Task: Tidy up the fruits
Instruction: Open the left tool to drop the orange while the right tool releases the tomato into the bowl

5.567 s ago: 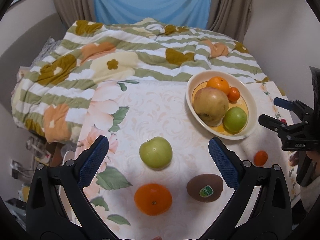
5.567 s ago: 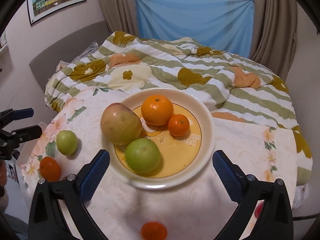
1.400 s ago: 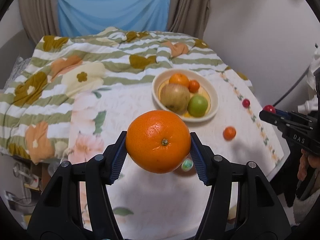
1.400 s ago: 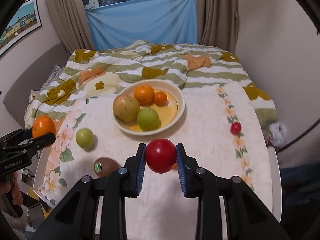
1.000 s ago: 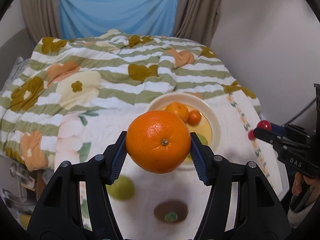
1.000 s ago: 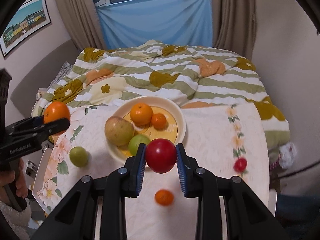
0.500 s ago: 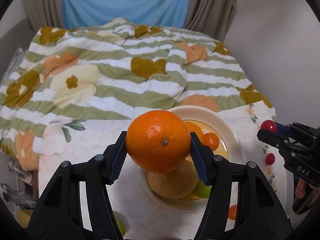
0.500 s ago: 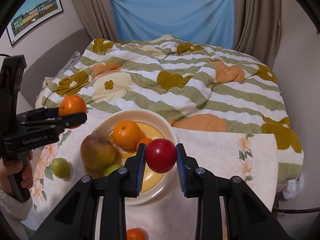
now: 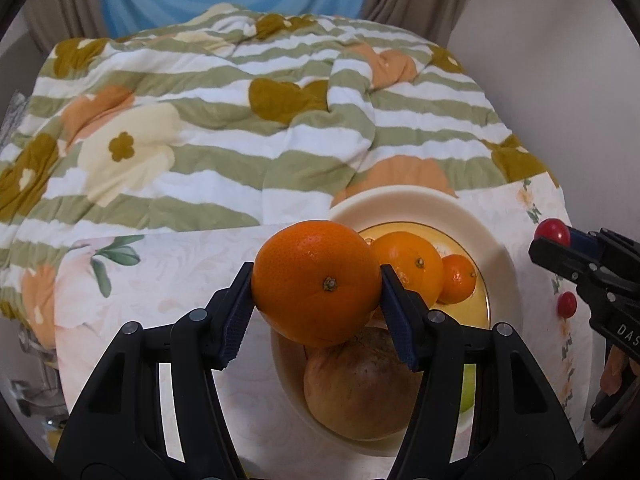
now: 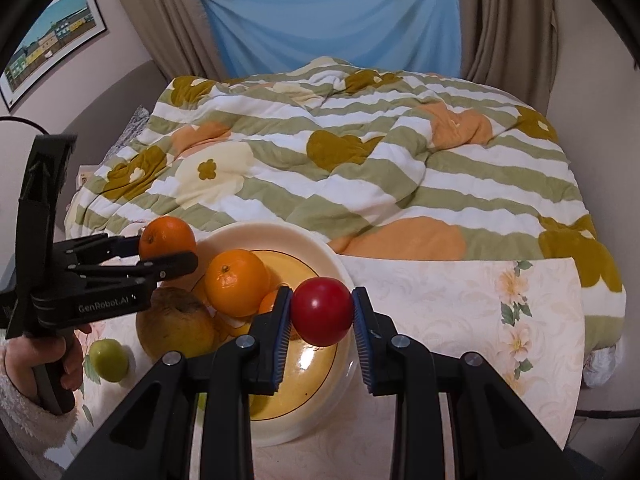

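Left gripper (image 9: 317, 286): jaws pinched a large orange (image 9: 316, 282) by its sides, held above the near-left rim of the bowl (image 9: 404, 204). In the right wrist view the same tool (image 10: 168, 254) entered from the left, gripped by a hand (image 10: 60, 356) in a fleecy white sleeve (image 10: 28, 420), the orange (image 10: 168, 238) at its tip over the bowl's left rim (image 10: 272, 232).

Right gripper (image 10: 322, 312): jaws pinched a red fruit (image 10: 322, 310), held over the right half of the bowl. The left wrist view showed it only edge-on at the right (image 9: 560, 246), the red fruit (image 9: 553, 232) peeping at its tip beyond the bowl's right rim.

Bowl: cream, yellow inside, standing on the table (image 9: 168, 264) near its far edge. Contents: a second orange (image 9: 412, 266), a small mandarin (image 9: 458, 278) touching it, a brownish apple (image 9: 360, 384), and a sliver of green fruit (image 9: 468, 390) seen only in the left wrist view, mostly hidden by the right-hand finger (image 9: 400, 320).

Seen in the left wrist view only: a small red fruit (image 9: 567, 304) on the cloth near the table's right edge.

Seen in the right wrist view only: a green apple (image 10: 108, 360) on the cloth left of the bowl, near the hand; a framed picture (image 10: 52, 36) on the wall.

Surroundings: a floral tablecloth (image 10: 460, 312); beyond the table's far edge, a striped flowered quilt (image 10: 320, 160), a blue drape (image 10: 336, 16) and beige curtains (image 10: 508, 20).

Obstructions: the held orange covered the apple's top and the bowl's left inner wall; the held red fruit and its fingers covered most of the mandarin (image 10: 270, 302).
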### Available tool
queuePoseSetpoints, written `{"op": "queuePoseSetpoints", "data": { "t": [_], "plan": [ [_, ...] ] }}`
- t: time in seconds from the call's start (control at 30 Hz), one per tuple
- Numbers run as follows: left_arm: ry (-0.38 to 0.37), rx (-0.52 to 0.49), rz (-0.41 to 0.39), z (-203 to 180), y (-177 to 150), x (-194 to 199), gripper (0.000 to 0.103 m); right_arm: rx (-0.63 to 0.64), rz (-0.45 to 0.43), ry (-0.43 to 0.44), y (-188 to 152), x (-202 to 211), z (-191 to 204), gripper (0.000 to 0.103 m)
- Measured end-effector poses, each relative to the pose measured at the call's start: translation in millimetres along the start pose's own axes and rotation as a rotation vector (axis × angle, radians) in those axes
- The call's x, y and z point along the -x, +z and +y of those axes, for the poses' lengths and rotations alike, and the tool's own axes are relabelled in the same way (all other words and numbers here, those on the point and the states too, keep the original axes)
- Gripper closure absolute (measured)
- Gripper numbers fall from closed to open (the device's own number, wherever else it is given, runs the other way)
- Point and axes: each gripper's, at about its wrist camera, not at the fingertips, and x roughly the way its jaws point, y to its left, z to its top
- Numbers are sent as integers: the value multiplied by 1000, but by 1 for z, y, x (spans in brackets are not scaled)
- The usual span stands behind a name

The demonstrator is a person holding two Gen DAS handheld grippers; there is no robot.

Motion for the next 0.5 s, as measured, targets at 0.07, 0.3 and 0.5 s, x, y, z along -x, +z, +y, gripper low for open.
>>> {"op": "queuePoseSetpoints", "data": {
  "t": [0.07,0.3,0.5],
  "plan": [
    [-2,-3,2,0,0,-2,36,-9,-2,-8,1,1,-2,76],
    [-1,4,-63,1,2,15,0,-23,-11,-27,0,6,-4,76],
    [31,-2,-98,6,5,40,0,-26,-25,-23,4,13,-3,76]
  ]
}}
